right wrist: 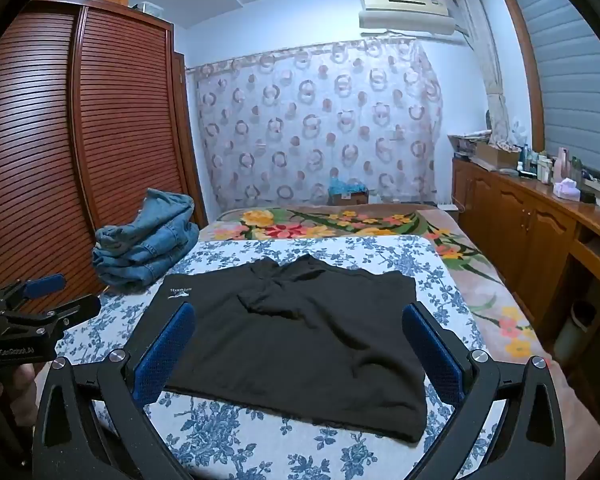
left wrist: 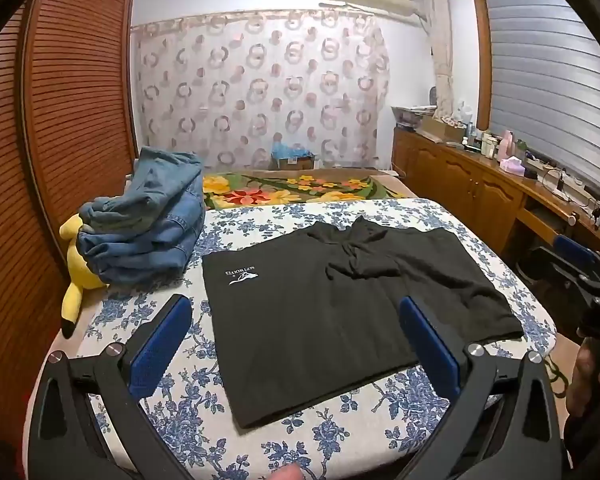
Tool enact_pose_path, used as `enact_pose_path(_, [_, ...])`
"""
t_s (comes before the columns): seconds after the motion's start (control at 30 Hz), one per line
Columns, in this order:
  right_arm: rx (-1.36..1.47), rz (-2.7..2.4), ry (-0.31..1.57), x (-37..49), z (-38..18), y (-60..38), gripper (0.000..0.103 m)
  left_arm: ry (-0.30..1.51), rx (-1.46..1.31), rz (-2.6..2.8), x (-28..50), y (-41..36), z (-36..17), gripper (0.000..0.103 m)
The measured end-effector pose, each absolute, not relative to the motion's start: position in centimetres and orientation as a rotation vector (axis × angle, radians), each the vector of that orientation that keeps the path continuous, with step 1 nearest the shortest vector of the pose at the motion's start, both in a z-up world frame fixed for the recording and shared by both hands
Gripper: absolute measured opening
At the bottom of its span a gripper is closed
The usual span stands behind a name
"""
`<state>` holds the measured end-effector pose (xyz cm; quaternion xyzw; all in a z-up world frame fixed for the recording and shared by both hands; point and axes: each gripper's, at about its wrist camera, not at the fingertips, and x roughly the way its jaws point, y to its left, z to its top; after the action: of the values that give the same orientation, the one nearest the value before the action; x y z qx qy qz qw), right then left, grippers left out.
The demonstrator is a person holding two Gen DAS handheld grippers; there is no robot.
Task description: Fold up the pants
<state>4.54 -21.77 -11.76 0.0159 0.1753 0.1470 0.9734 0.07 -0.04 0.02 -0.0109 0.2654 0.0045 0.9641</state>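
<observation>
Both grippers are up and clear of the cloth. Left gripper [left wrist: 296, 344]: jaws spread wide, nothing between the blue pads, pointing down over the near edge of the bed [left wrist: 380, 432]. Right gripper [right wrist: 300, 348]: same, jaws spread wide, nothing pinched. I see the black shorts [left wrist: 320, 312] lying flat in the middle of the bed on the blue floral sheet [left wrist: 188, 404], not touched by either pad. The white logo print [left wrist: 242, 277] sits toward the shorts' far left corner and reads upside down from my side. The cloth is bunched and creased around the middle of its far edge; the near edge lies fairly straight, parallel to the near edge of the bed. From the right wrist view the shorts [right wrist: 292, 340] fill the gap between the pads, and the near right corner lies close to the near edge of the bed. A stack of folded blue jeans [left wrist: 148, 232] sits at the left edge of the bed, just beside the shorts but apart from them. A yellow plush toy [left wrist: 78, 280] is wedged against the jeans at the left edge, partly under them. A flowered blanket [left wrist: 292, 190] covers the far end of the bed. My hand on the left handle shows at the left border of the right wrist view.
</observation>
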Motion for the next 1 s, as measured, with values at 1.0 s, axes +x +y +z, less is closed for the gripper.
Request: enact_pose_path(1.0, [0.037, 0.301, 0.352, 4.32, -11.98, -21.57, 0.103, 0.505, -0.025, 0.022, -0.63, 0.16, 0.46, 0.103])
